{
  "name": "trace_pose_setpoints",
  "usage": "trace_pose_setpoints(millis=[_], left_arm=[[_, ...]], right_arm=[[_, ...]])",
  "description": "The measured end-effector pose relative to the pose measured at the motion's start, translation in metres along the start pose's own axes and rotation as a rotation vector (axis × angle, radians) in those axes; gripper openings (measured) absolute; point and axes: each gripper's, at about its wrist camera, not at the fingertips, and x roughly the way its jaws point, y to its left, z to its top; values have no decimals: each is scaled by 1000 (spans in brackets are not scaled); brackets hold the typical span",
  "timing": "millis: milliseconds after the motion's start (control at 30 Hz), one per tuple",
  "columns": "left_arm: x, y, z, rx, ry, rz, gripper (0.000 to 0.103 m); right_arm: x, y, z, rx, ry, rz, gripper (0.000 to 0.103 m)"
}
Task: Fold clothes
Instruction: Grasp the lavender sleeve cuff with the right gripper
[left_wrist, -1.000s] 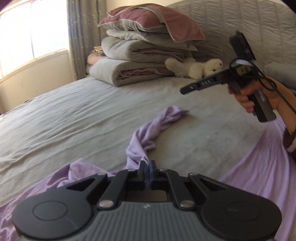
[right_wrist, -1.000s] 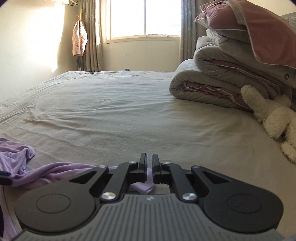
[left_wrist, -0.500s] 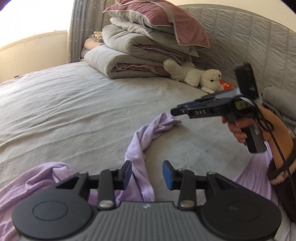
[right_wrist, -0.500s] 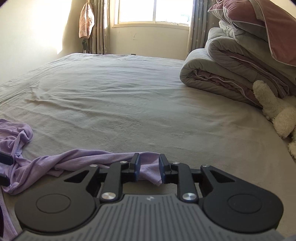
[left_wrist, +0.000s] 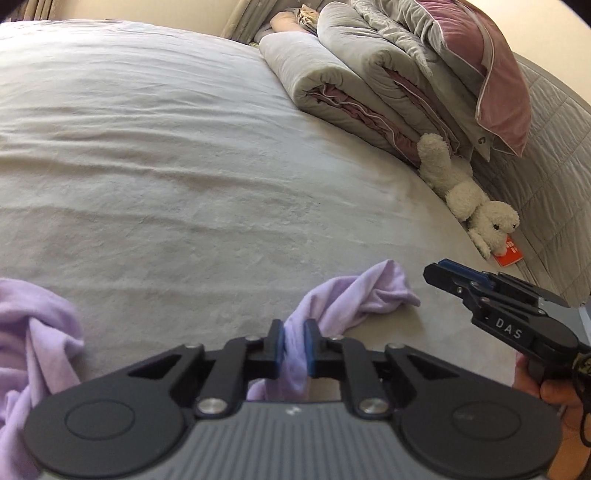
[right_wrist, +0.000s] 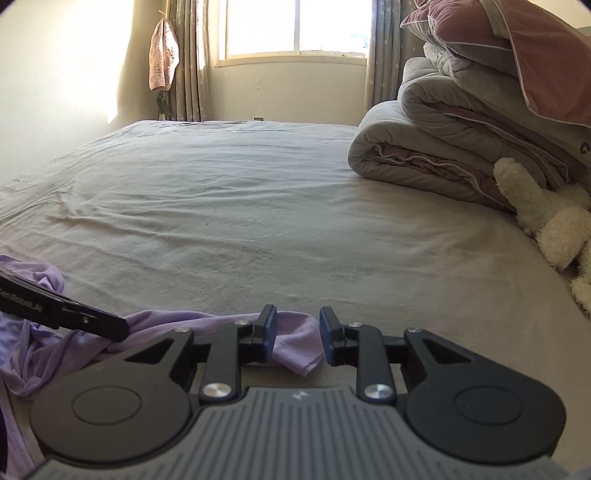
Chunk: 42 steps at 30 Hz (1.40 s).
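Note:
A lilac garment lies rumpled on the grey bed sheet (left_wrist: 184, 177). Its long twisted sleeve (left_wrist: 354, 291) runs toward the far right. My left gripper (left_wrist: 293, 332) is closing on the middle of that sleeve, and its blue pads pinch the cloth. More lilac cloth (left_wrist: 33, 332) is bunched at the left. My right gripper (left_wrist: 439, 273) hovers just right of the sleeve's end, held by a person's hand. In the right wrist view the right gripper (right_wrist: 298, 321) stands open above the sleeve's end (right_wrist: 295, 347), its pads not touching it. The left gripper (right_wrist: 120, 328) grips the cloth at the left.
Folded grey quilts (left_wrist: 354, 85) and a pink pillow (left_wrist: 491, 66) are stacked at the bed's head. A white plush toy (left_wrist: 469, 195) and an orange card (left_wrist: 511, 254) lie by the quilted headboard (left_wrist: 554, 155). A window (right_wrist: 295, 26) and a hanging towel (right_wrist: 162, 55) are beyond.
My left gripper opened, rolled and shifted along the sleeve, then closed on it again. My right gripper opened and let go of the sleeve's end, which now lies on the sheet.

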Motion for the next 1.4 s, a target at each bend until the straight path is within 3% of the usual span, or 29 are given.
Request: trace_pose_setpoints(millis=[100, 200, 333, 433, 667, 833, 867, 900, 1100, 1233, 1333, 1400], left_arm=[[-8, -21, -8, 123, -68, 1, 6], [-19, -49, -23, 323, -89, -71, 6], [-20, -81, -48, 575, 3, -163, 7], [-20, -94, -63, 674, 48, -181, 11], [-30, -94, -62, 631, -10, -106, 29], [-24, -78, -60, 540, -18, -67, 32], [-23, -75, -61, 524, -18, -76, 32], [-21, -73, -63, 512, -20, -86, 32], [-16, -66, -64, 461, -29, -182, 32], [-18, -56, -62, 422, -31, -280, 31], [-20, -55, -64, 414, 9, -390, 31], [-20, -57, -67, 430, 18, -402, 31]], right_arm=[[-2, -5, 1, 25, -5, 2, 28], [-5, -11, 2, 61, -9, 13, 28], [-10, -13, 5, 81, -6, 58, 28], [-12, -11, 5, 82, 1, 98, 28], [3, 3, -2, 27, 85, 139, 28], [24, 13, -13, -12, 165, 106, 26], [27, 15, -15, -31, 176, 92, 11], [27, 16, -16, -43, 174, 88, 5], [12, 10, -9, -24, 127, -14, 5], [-4, 9, -14, -40, 206, -98, 5], [-15, 6, -21, -25, 284, -132, 5], [-21, 5, -21, 4, 299, -158, 8]])
